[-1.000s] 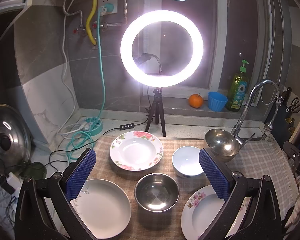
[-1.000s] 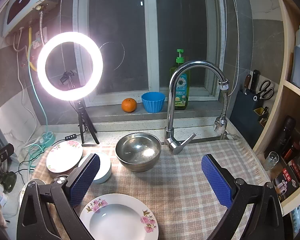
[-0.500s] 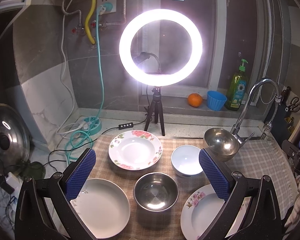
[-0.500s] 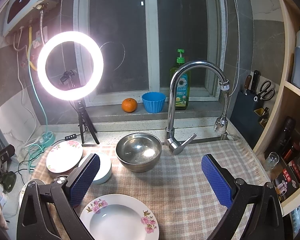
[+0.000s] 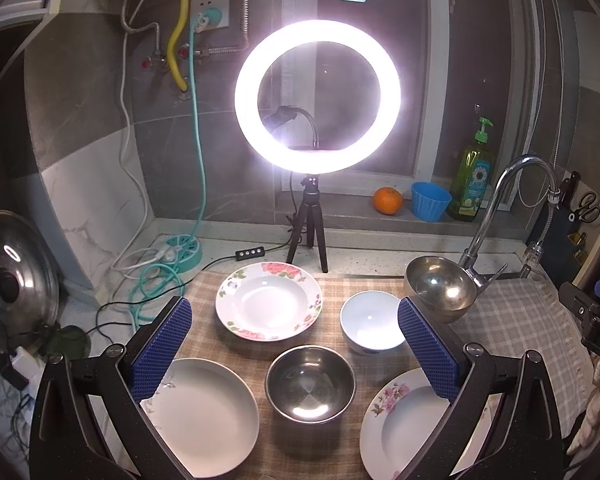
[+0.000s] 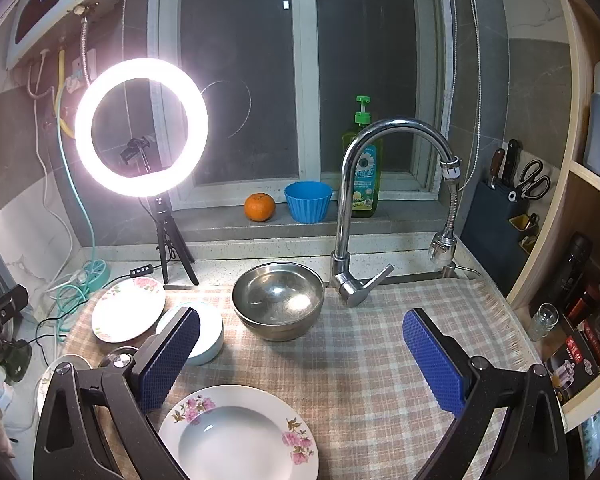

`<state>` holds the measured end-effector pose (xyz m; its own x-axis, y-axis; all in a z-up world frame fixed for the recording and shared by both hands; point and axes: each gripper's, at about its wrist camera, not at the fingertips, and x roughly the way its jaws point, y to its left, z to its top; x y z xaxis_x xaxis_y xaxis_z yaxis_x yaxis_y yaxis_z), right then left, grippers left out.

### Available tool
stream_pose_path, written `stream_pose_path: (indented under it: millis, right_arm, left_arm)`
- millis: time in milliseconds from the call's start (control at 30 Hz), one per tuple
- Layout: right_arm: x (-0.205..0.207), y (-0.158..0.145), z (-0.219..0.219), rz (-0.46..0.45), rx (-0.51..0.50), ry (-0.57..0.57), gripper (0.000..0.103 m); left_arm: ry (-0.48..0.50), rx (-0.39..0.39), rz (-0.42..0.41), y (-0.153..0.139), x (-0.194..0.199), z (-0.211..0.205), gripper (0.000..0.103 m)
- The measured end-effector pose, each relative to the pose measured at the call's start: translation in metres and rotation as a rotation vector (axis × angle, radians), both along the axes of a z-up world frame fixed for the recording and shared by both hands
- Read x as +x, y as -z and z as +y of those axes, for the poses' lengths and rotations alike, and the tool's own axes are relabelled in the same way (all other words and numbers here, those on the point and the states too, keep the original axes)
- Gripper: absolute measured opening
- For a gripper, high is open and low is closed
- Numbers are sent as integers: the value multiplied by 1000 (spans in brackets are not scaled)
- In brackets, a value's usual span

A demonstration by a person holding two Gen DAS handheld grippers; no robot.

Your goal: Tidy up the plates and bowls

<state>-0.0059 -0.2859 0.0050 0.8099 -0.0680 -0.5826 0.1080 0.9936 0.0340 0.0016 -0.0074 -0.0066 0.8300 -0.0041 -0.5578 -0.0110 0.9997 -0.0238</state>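
Both the left claw and the right claw hang level, spread wide, gripping nothing.

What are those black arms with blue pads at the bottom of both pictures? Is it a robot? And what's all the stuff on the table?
No robot here. A person holds a tool in each hand, and each tool carries a camera looking out between its two blue-padded fingers. One picture comes from the left hand-held gripper, the other from the right hand-held gripper. Both are open and hold nothing.

On the checked cloth lie dishes to tidy: a flowered plate at the back, a plain white plate, another flowered plate in front, a white bowl, a small steel bowl and a bigger steel bowl beside the tap. The bright circle is a ring lamp.
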Motion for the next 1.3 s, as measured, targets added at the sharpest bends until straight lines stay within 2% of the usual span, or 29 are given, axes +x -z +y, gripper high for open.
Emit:
stream_pose_path:
  millis: [1300]
  right_arm:
    - [4,10,4,14,-18,5,100]
  left_arm:
    - [6,0,8,1,4,-1,102]
